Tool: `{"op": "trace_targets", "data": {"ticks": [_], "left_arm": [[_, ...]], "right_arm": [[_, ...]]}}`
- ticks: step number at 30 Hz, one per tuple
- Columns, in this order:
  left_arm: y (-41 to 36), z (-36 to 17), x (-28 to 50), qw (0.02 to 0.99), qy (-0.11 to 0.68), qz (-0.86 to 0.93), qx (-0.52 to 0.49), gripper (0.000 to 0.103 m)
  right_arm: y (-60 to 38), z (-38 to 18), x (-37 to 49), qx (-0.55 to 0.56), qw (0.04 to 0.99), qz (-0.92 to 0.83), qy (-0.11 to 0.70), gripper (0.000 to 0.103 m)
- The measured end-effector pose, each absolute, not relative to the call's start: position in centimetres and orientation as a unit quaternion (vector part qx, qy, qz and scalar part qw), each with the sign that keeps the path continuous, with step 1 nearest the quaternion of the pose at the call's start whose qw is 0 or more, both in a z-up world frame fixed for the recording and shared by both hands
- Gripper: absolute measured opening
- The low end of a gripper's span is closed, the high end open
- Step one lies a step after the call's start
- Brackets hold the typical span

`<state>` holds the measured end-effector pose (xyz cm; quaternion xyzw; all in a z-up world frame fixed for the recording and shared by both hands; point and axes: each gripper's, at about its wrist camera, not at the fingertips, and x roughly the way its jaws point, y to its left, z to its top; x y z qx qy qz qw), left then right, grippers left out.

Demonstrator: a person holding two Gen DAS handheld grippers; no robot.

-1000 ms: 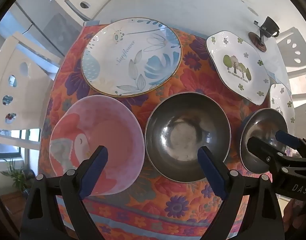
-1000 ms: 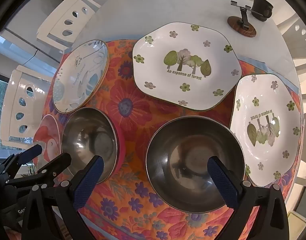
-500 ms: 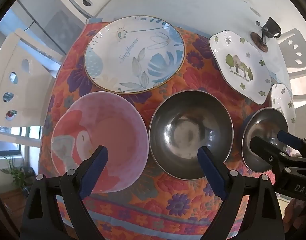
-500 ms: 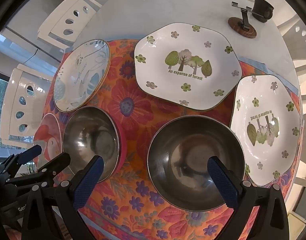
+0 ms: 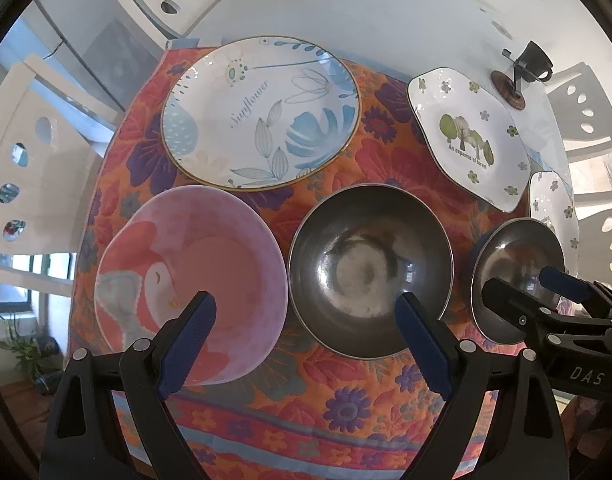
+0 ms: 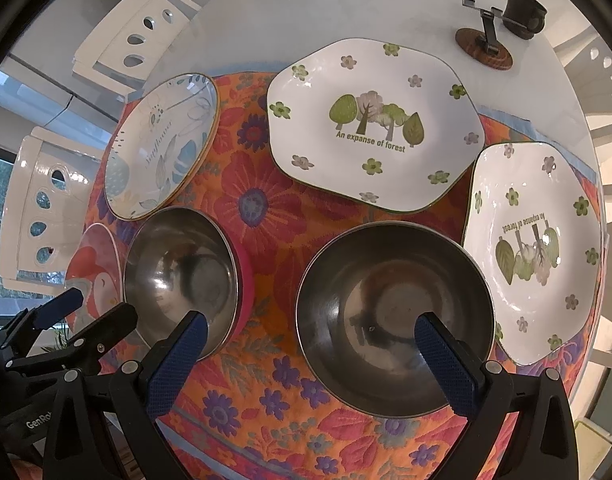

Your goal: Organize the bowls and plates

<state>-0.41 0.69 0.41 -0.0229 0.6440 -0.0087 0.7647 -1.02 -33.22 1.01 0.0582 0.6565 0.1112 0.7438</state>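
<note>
The left claw (image 5: pixel 306 338) stands wide open and holds nothing; it hovers over the near edge of the flowered cloth (image 5: pixel 346 404). Its left finger lies over the pink bowl (image 5: pixel 193 276), and its right finger lies over the near rim of the left steel bowl (image 5: pixel 370 272). The gap between the fingers spans the place where these two bowls almost touch. Beyond the claw and slightly to its left lies the round blue plate (image 5: pixel 261 112).

The right claw (image 6: pixel 310 364) is also wide open and empty. Its right finger sits over the inside of the right steel bowl (image 6: pixel 394 312); its left finger lies in front of the near rim of the left steel bowl (image 6: pixel 181 272). Directly beyond this claw lies the first tree plate (image 6: pixel 374 124). To its right lies the second tree plate (image 6: pixel 534 248), turned the opposite way.

Judgement: nothing is stacked yet. Each steel bowl lies just ahead of one claw, so a short forward reach onto a near rim is the likely next move. The bowls are round, so no approach angle is favoured.
</note>
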Motion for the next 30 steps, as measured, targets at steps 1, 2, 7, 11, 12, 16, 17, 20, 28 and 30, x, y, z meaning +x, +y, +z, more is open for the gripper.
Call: {"op": "trace_targets", "data": {"ticks": [1,2,7,11,12,16,17,20,28,30], "left_arm": [[0.68,0.43,-0.37,0.764,0.644,-0.009,-0.023,0.09],[0.68,0.46,-0.36,0.765,0.644,-0.009,-0.023,0.09],[0.79,0.67,-0.29,0.767,0.641,-0.013,-0.026,0.09],[1.04,0.78,-0.34,0.765,0.643,-0.018,-0.035,0.09],[1.02,0.8,-0.42,0.765,0.642,-0.018,-0.034,0.09],[1.08,1.0,-0.57,0.767,0.641,-0.015,-0.029,0.09],[1.17,1.03,-0.59,0.767,0.641,-0.014,-0.032,0.09],[1.38,1.07,-0.63,0.767,0.641,-0.012,-0.034,0.09],[1.46,1.09,-0.77,0.768,0.64,-0.01,-0.027,0.09],[1.4,1.05,-0.81,0.767,0.641,-0.01,-0.024,0.09]], "right_arm": [[-33.21,1.01,-1.01,0.058,0.743,0.111,0.657,0.103],[-33.19,1.02,-1.02,0.058,0.743,0.111,0.657,0.103],[-33.14,1.14,-0.99,0.057,0.745,0.11,0.656,0.103],[-33.19,1.02,-0.89,0.054,0.744,0.105,0.658,0.103],[-33.15,0.9,-0.89,0.051,0.743,0.103,0.659,0.103],[-32.84,0.99,-0.93,0.044,0.744,0.104,0.658,0.103],[-32.74,1.03,-0.93,0.042,0.745,0.105,0.658,0.103],[-32.63,1.18,-0.9,0.043,0.745,0.108,0.657,0.102],[-32.58,1.28,-0.99,0.048,0.742,0.114,0.659,0.102],[-32.6,1.26,-1.06,0.052,0.741,0.116,0.66,0.101]]}}
